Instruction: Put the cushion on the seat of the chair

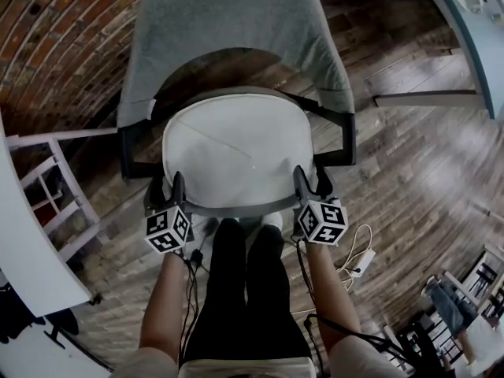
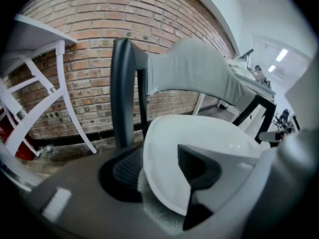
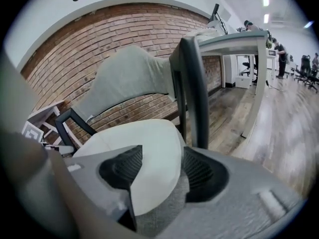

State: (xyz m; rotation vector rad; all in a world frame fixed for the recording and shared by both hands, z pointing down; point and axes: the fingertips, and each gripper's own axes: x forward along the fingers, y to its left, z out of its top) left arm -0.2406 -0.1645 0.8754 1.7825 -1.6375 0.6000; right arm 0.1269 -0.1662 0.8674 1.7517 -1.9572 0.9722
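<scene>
The cushion (image 1: 236, 152) lies flat on the seat (image 1: 240, 208) of the chair (image 1: 236, 30), its long side running left to right, straight ahead of both tools and toward the backrest. The left gripper (image 1: 167, 194) and right gripper (image 1: 313, 187) stand wide open, one at each front corner and equally near (each has a corner of cushion in its gap). The pads seem clear of the fabric, though the wide-angle views make that hard to judge. The placing looks done, so I judge the coming move a straight pull back toward the person.
</scene>
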